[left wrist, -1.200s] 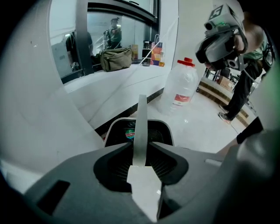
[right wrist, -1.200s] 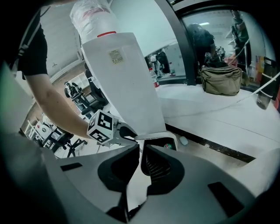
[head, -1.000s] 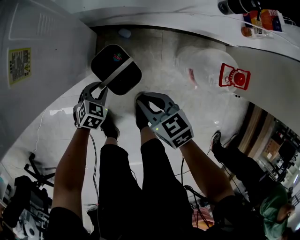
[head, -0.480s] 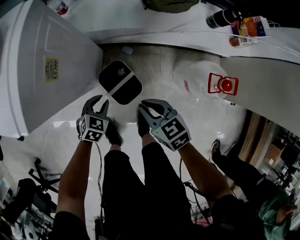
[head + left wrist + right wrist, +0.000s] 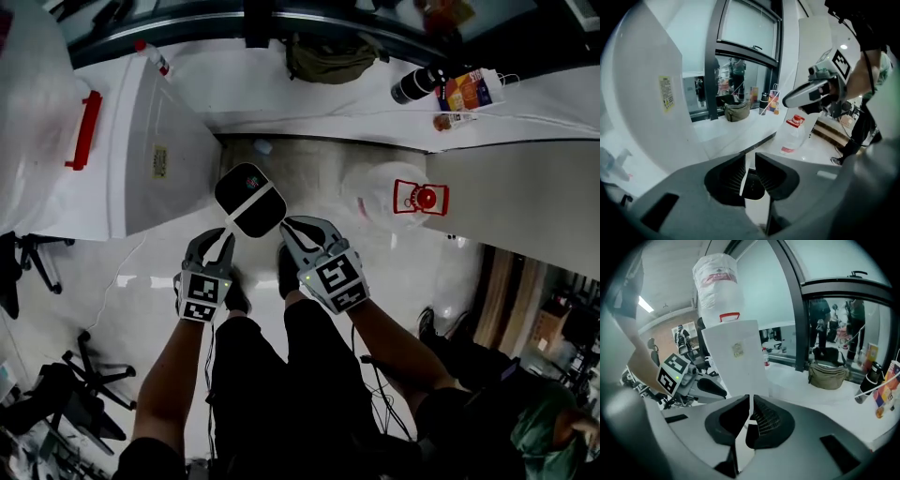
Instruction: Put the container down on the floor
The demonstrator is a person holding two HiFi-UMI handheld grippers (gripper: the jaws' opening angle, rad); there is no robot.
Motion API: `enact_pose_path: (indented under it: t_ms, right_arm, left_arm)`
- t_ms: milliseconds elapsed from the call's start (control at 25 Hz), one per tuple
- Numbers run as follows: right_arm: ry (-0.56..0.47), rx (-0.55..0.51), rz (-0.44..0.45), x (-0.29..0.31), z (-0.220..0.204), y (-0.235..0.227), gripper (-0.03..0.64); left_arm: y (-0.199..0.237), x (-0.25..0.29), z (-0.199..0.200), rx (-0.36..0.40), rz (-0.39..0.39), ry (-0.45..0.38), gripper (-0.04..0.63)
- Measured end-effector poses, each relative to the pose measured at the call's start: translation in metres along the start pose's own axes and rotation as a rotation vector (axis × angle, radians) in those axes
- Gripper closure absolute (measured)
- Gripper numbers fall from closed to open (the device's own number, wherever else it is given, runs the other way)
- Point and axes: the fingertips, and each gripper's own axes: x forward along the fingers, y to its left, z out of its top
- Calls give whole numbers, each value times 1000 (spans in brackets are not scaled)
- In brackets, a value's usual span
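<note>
Black container, one; clear plastic jug, one.

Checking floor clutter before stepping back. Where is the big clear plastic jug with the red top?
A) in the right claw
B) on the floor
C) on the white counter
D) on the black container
B: the clear plastic jug with the red top stands on the pale floor, right of the black rounded container.

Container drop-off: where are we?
Done: the black container sits on the floor, released. In hand: nothing. The fingers of the left gripper have just been closing with nothing between them, and the right gripper is empty too. Left: nothing that shows.
</note>
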Motion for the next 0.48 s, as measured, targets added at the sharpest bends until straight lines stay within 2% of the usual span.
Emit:
enact_pose_path:
  t_ms: [200,240,360,480]
  right_arm:
    - [-22,8,12,-18,30,9,607]
    - [-24,-3,16,-20,35,10,607]
    - [-26,-29,12,-31,49,15,607]
    - [-45,-10,14,-49,69,21,607]
  left_arm:
    - [-6,-39,34,-62,16,-56,547]
    - [-8,-45,42,-67,9,-75,568]
    - [-10,-67,64,-70,11,-108,578]
    - [-11,-95,88,-64,23,-140,583]
